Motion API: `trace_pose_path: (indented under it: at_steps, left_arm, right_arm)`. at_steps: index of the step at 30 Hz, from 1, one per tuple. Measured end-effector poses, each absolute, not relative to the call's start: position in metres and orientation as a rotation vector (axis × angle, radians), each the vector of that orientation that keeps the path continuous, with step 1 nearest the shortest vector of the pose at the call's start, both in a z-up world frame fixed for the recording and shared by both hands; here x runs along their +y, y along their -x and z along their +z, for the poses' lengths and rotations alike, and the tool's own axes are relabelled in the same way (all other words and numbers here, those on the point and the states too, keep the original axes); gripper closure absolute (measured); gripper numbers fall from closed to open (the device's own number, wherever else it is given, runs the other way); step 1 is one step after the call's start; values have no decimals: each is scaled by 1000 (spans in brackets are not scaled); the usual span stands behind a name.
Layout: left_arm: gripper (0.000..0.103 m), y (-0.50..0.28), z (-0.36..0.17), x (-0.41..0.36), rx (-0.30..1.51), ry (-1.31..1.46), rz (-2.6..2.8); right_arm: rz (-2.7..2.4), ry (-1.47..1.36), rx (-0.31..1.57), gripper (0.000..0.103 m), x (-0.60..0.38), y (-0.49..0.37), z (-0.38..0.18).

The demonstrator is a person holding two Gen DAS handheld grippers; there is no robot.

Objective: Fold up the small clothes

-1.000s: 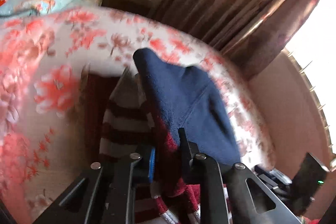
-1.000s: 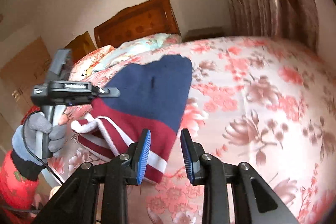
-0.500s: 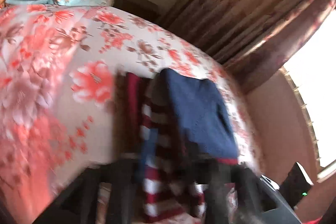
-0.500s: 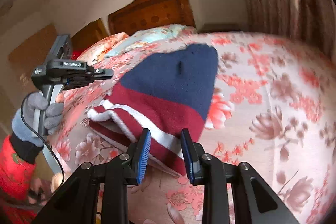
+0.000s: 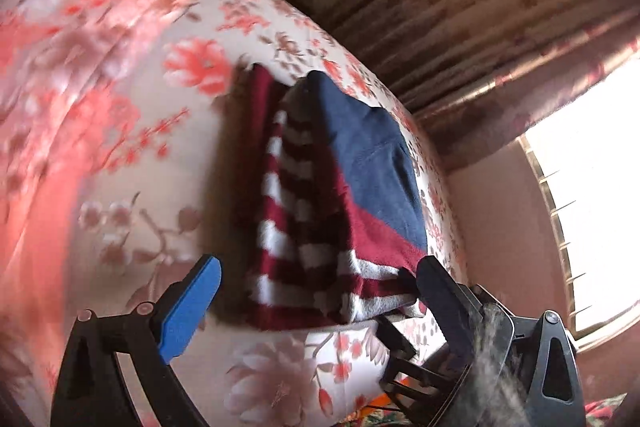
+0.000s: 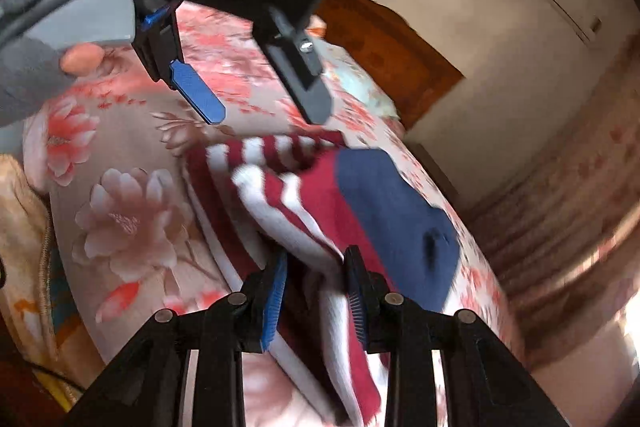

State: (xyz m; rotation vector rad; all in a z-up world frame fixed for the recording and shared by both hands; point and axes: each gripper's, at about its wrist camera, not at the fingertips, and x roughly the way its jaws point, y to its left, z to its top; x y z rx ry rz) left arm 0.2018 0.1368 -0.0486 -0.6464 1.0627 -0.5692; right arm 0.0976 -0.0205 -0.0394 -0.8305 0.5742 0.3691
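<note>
Two blue-padded fingers of the left gripper (image 5: 316, 301) stand spread wide in the left wrist view, holding nothing; the near hem of the garment (image 5: 340, 195) lies between and just beyond them, and the right-hand finger's tip sits at that hem (touching or just above, the blur hides which). The garment, navy on top, maroon below, with white stripes, lies on the floral bedspread (image 5: 120, 107). Bare bedspread runs wide to the left of it; on the right the bed edge drops away close beside the cloth, with curtains (image 5: 500, 39) and a bright window (image 5: 592, 195) past it. Most of this view is smeared by motion, and a dark frame at lower right cannot be made out.

In the right wrist view, the right gripper (image 6: 316, 291) has its fingers drawn close on a raised striped fold of the garment (image 6: 396, 211), pinching it. The left gripper (image 6: 256, 103) hangs above the far striped edge, fingers apart and empty, apart from the cloth. Open bedspread (image 6: 132, 219) spreads to the left; a wooden headboard (image 6: 384, 43) rises behind. The gloved hand at upper left is cut off by the frame.
</note>
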Motion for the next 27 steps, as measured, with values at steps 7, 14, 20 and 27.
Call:
trace_pose_path:
  at_steps: [7, 14, 20, 27]
  left_arm:
    - [0, -201, -52, 136, 1100, 689, -623]
    - [0, -229, -46, 97, 1150, 660, -672]
    - [0, -254, -33, 66, 1183, 541, -614]
    - [0, -224, 1, 80, 1100, 429, -508]
  right_arm:
    - [445, 843, 551, 92, -7, -108, -43]
    - [435, 756, 473, 96, -31, -101, -20]
    - [434, 702, 469, 96, -37, -106, -15]
    - [445, 597, 502, 95, -49, -120, -8]
